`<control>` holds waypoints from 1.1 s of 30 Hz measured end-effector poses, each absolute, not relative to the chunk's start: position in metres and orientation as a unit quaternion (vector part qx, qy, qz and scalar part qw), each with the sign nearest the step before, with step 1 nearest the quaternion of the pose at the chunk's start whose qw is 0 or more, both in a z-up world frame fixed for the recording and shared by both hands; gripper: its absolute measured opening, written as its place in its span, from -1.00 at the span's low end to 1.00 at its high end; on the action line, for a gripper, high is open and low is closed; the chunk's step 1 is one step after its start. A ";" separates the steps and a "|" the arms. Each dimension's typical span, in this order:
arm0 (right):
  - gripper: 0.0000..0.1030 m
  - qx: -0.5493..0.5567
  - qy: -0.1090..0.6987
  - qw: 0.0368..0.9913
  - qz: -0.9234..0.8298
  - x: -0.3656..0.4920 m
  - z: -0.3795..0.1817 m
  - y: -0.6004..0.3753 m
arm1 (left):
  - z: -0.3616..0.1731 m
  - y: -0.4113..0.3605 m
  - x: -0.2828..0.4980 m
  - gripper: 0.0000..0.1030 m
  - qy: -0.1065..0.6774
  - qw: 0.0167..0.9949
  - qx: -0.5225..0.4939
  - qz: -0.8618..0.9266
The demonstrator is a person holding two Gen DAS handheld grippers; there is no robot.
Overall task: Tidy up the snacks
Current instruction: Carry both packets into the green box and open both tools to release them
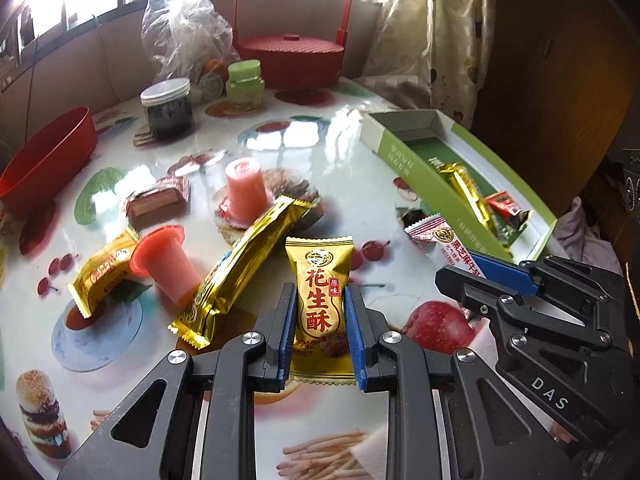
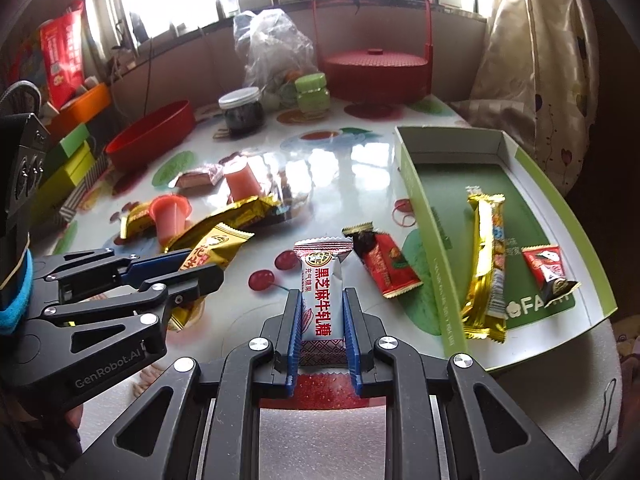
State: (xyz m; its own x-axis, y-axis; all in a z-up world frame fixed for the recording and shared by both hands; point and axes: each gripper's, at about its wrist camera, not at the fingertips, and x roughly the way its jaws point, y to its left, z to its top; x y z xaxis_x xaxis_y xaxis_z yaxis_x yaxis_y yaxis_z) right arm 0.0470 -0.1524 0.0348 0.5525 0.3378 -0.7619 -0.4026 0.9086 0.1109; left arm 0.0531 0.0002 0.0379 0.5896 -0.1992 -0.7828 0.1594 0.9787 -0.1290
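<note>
My left gripper (image 1: 320, 292) is shut on a gold peanut-crisp packet (image 1: 320, 288), held just above the table. My right gripper (image 2: 322, 300) is shut on a white sesame nougat packet (image 2: 322, 284); it also shows in the left wrist view (image 1: 448, 244). The open green box (image 2: 436, 240) lies at the right and holds a long gold bar (image 2: 486, 264) and a small red packet (image 2: 548, 272). A red packet (image 2: 384, 264) lies just left of the box. A long gold bar (image 1: 240, 264), two pink jelly cups (image 1: 168, 264) (image 1: 244, 190) and small packets lie on the table.
A red oval bowl (image 1: 48, 160) is at the left. A dark jar (image 1: 168, 108), a green jar (image 1: 245, 80), a plastic bag (image 1: 188, 32) and a red lidded basket (image 1: 290, 56) stand at the back. Curtain at the right; stacked boxes (image 2: 68, 160) at the far left.
</note>
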 end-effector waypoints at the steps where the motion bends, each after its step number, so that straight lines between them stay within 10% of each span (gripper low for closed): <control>1: -0.63 -0.037 0.421 0.882 0.209 0.047 0.037 -0.154 | 0.040 -0.001 0.053 -0.52 0.440 0.892 -0.022 -0.102; 33: -0.64 -0.002 0.392 0.911 0.129 0.058 0.064 -0.236 | 0.069 -0.076 0.079 -0.52 0.410 0.894 0.001 -0.181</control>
State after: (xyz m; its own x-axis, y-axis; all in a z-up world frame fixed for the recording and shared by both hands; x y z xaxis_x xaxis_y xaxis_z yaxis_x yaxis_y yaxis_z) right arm 0.0583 -0.2358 0.0639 0.6598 0.2343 -0.7140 -0.2371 0.9665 0.0980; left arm 0.0788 -0.0763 0.0695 0.5983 -0.3223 -0.7336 0.3242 0.9346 -0.1462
